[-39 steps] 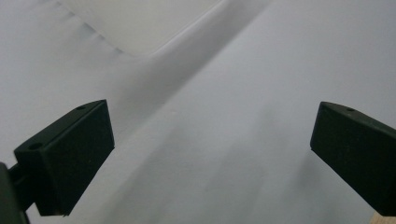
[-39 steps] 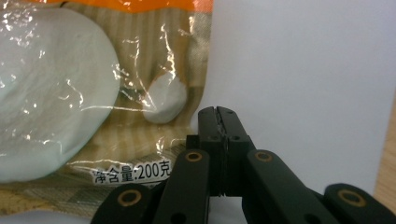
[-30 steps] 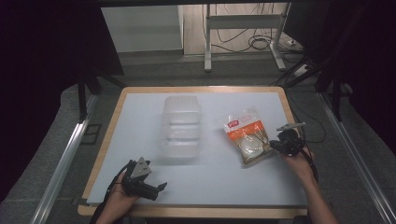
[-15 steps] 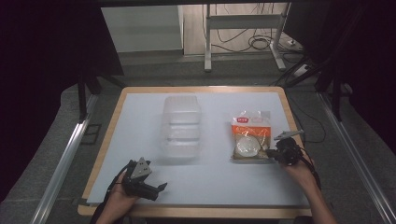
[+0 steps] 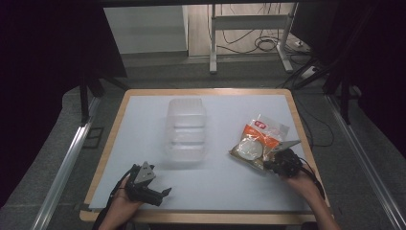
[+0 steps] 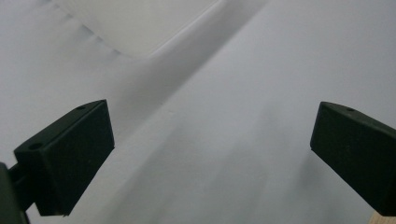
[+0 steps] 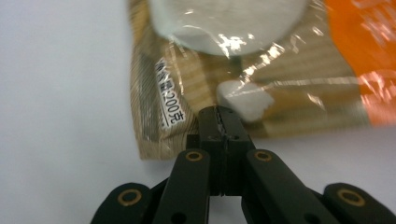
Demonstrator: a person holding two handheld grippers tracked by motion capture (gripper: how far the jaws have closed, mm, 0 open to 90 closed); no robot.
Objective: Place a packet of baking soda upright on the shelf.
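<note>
The snack bag (image 5: 258, 142) lies on the right side of the white table (image 5: 143, 120), near the clear plastic box (image 5: 186, 127) in the middle. The right tongs (image 5: 272, 163) are pinched tight on the bag's flat bottom edge (image 7: 205, 122), and that is a good place to hold it. The bag looks light and thin. It is shiny and crinkly, so I think it could slip out or tear if pulled hard. Round white cakes sit inside, and one small bit looks broken off, so they may crumble. The bag is floppy and will likely hang down when lifted. The left tongs (image 5: 152, 188) rest at the near left, wide open, holding nothing
</note>
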